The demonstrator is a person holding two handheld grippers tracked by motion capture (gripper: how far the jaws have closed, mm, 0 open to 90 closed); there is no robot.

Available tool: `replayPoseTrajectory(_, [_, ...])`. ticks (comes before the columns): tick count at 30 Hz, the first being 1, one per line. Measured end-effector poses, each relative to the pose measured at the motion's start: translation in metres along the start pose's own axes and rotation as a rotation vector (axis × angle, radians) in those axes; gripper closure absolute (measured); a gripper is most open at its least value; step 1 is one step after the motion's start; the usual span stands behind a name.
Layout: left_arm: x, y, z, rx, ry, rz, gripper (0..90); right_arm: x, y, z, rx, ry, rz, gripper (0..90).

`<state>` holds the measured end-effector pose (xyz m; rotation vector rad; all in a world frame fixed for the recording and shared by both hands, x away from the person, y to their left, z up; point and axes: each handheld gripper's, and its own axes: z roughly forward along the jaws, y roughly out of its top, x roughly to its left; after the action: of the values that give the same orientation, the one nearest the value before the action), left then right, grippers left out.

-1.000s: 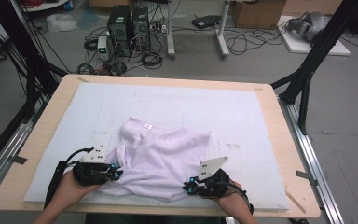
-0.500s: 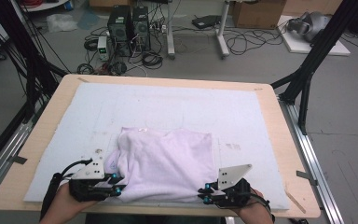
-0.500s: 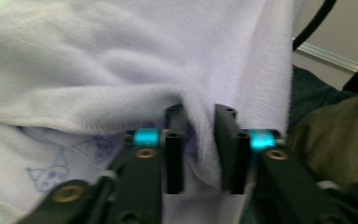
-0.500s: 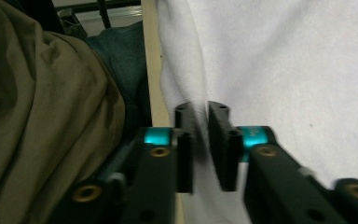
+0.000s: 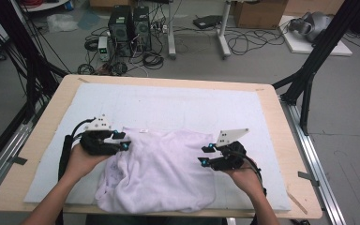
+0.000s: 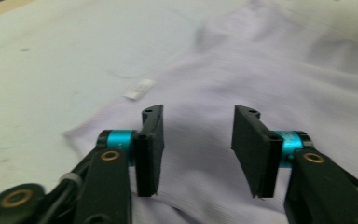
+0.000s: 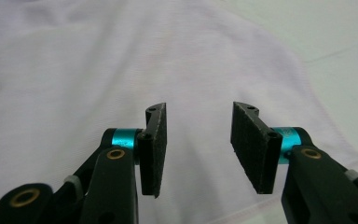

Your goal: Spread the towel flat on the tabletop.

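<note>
A pale lilac garment (image 5: 159, 168) lies spread in a rough rectangle on the white mat, a small white label (image 5: 144, 131) at its far edge. My left gripper (image 5: 124, 140) hovers over the garment's left far corner. Its jaws have just been opening and stand apart with nothing between them. In the left gripper view, the gripper (image 6: 198, 114) has the cloth (image 6: 261, 70) and label (image 6: 139, 88) beneath it. My right gripper (image 5: 205, 153) sits at the garment's right edge; its jaws too have just been opening. The right gripper (image 7: 198, 109) is empty above the fabric (image 7: 121, 70).
The white mat (image 5: 178, 103) covers most of the wooden table (image 5: 51, 108). Black frame legs (image 5: 309, 70) stand at the table's far corners. Computer towers (image 5: 129, 23) and cables lie on the floor beyond.
Both grippers let go of the garment's near corners, opened, and moved away from the person along its sides. The garment went from bunched to lying flatter.
</note>
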<state>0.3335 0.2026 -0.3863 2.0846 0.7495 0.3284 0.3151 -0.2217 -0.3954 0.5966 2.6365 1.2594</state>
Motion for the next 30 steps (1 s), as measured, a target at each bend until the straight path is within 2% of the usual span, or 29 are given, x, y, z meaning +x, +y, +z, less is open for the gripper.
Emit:
replayPoseTrajectory(1, [0.008,0.000,0.005,0.004,0.032,0.003,67.7,0.000,0.000,0.000,0.000,0.000,0.000,55.5])
replayPoseTrajectory(3, [0.023,-0.004,0.013,0.008,0.049,-0.058,69.1,-0.017,0.003,0.005,0.000,-0.027,0.023,55.5])
replayPoseTrajectory(4, [0.028,-0.005,0.016,0.019,0.053,-0.078,69.1,-0.017,0.003,0.005,0.000,-0.027,0.023,55.5])
replayPoseTrajectory(5, [0.035,-0.009,0.021,0.027,0.052,-0.113,66.5,-0.028,0.005,0.007,-0.005,-0.039,0.045,55.4])
replayPoseTrajectory(7, [0.041,-0.012,0.029,0.053,0.072,-0.138,64.2,-0.033,0.005,0.009,0.001,-0.044,0.057,55.4])
replayPoseTrajectory(8, [0.043,-0.014,0.034,0.069,0.072,-0.148,62.0,-0.042,0.003,0.014,0.031,-0.068,0.065,55.4])
replayPoseTrajectory(10, [0.044,-0.018,0.046,0.124,0.097,-0.136,59.5,-0.050,-0.002,0.020,0.054,-0.078,0.087,55.4])
replayPoseTrajectory(11, [0.044,-0.018,0.046,0.124,0.097,-0.136,59.4,-0.053,-0.004,0.022,0.067,-0.080,0.099,55.2])
replayPoseTrajectory(12, [0.044,-0.019,0.050,0.146,0.106,-0.129,59.5,-0.056,-0.006,0.024,0.084,-0.089,0.107,55.2])
replayPoseTrajectory(13, [0.044,-0.021,0.054,0.159,0.115,-0.121,61.0,-0.058,-0.010,0.027,0.094,-0.093,0.124,55.3])
replayPoseTrajectory(16, [0.040,-0.020,0.054,0.172,0.163,-0.071,68.8,-0.062,-0.016,0.034,0.121,-0.102,0.134,56.1])
replayPoseTrajectory(18, [0.039,-0.020,0.054,0.172,0.169,-0.066,72.0,-0.063,-0.019,0.037,0.135,-0.104,0.141,57.1])
replayPoseTrajectory(19, [0.039,-0.019,0.054,0.175,0.173,-0.064,77.3,-0.064,-0.022,0.040,0.121,-0.110,0.149,61.0])
replayPoseTrajectory(20, [0.039,-0.019,0.054,0.175,0.174,-0.059,77.3,-0.064,-0.022,0.040,0.121,-0.110,0.149,61.0])
replayPoseTrajectory(21, [0.039,-0.019,0.055,0.176,0.154,-0.060,81.8,-0.065,-0.022,0.040,0.117,-0.115,0.155,63.6])
replayPoseTrajectory(23, [0.036,-0.019,0.056,0.181,0.171,-0.041,86.1,-0.065,-0.023,0.040,0.113,-0.120,0.155,70.0])
replayPoseTrajectory(24, [0.035,-0.018,0.056,0.187,0.175,-0.034,87.0,-0.066,-0.023,0.040,0.109,-0.108,0.149,81.3])
replayPoseTrajectory(25, [0.035,-0.018,0.056,0.186,0.174,-0.030,87.0,-0.066,-0.023,0.040,0.109,-0.108,0.149,81.3])
replayPoseTrajectory(26, [0.035,-0.018,0.056,0.186,0.175,-0.033,87.4,-0.067,-0.022,0.040,0.108,-0.091,0.142,86.4])
replayPoseTrajectory(28, [0.036,-0.018,0.055,0.183,0.167,-0.045,87.8,-0.066,-0.021,0.041,0.115,-0.085,0.121,87.4])
replayPoseTrajectory(30, [0.038,-0.018,0.053,0.175,0.148,-0.060,87.9,-0.066,-0.021,0.040,0.110,-0.068,0.122,87.8])
